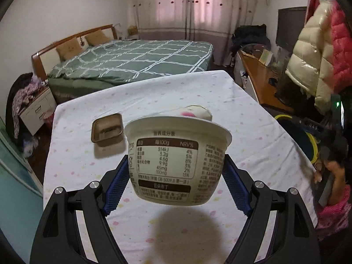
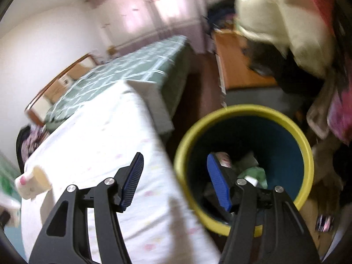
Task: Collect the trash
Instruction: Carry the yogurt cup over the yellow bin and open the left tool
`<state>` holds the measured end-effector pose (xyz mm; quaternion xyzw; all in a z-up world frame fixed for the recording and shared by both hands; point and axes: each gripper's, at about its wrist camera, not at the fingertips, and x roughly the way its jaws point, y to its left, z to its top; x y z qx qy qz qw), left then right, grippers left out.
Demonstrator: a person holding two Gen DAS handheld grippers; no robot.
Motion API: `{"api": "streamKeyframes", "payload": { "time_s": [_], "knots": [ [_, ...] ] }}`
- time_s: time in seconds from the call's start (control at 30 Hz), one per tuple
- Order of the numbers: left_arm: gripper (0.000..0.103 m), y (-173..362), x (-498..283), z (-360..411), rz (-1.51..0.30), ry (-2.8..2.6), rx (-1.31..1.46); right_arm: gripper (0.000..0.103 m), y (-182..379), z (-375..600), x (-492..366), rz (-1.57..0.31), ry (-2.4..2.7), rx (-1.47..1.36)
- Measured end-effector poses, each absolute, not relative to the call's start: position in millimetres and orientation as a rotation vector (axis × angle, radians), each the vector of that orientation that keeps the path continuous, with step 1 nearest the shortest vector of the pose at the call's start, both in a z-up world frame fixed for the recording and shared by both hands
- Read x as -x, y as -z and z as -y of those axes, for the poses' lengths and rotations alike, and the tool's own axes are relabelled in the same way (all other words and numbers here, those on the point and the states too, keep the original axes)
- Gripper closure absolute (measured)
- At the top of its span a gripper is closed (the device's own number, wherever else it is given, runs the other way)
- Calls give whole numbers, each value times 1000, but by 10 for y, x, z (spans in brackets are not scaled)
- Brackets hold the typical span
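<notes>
**White cup lifted, bin waiting on the right**

White plastic fills my left view: the yogurt cup (image 1: 178,160) is clamped between the blue pads (image 1: 116,189) of my left hand-held gripper (image 1: 176,176), lifted off the table (image 1: 154,92) with its shadow below. A small brown tray (image 1: 107,129) sits on the cloth behind it, and another cup lies farther back. My right hand-held gripper (image 2: 176,180) is spread wide and holds nothing, hanging at the table edge by the yellow-rimmed bin (image 2: 242,154), which has litter in it. I judge this the carrying step: next I should swing the cup right, over the rim, and release.
</notes>
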<state>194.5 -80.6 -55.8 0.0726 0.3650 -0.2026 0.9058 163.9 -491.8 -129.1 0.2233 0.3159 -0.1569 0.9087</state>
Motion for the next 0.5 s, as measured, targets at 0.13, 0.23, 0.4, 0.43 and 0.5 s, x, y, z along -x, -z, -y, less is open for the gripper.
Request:
{"api": "streamKeyframes", "payload": {
  "time_s": [0.13,0.23,0.4,0.43,0.5],
  "knots": [
    [23,537,-1913,923,-742,464,-139,45,1250,4892,-1668,-652,292,-483],
    [23,493,-1902,1106,-725,519,-143,45,1190,4962,-1564,-640,301,-485],
    [23,452,-1971,1441,-715,603,-119,45,1128,5136,-1328,-626,328,-477],
    [23,448,-1975,1549,-712,624,-120,45,1115,5164,-1277,-622,334,-472],
    [23,454,-1961,1772,-705,666,-126,45,1090,5228,-1168,-617,352,-451]
  ]
}}
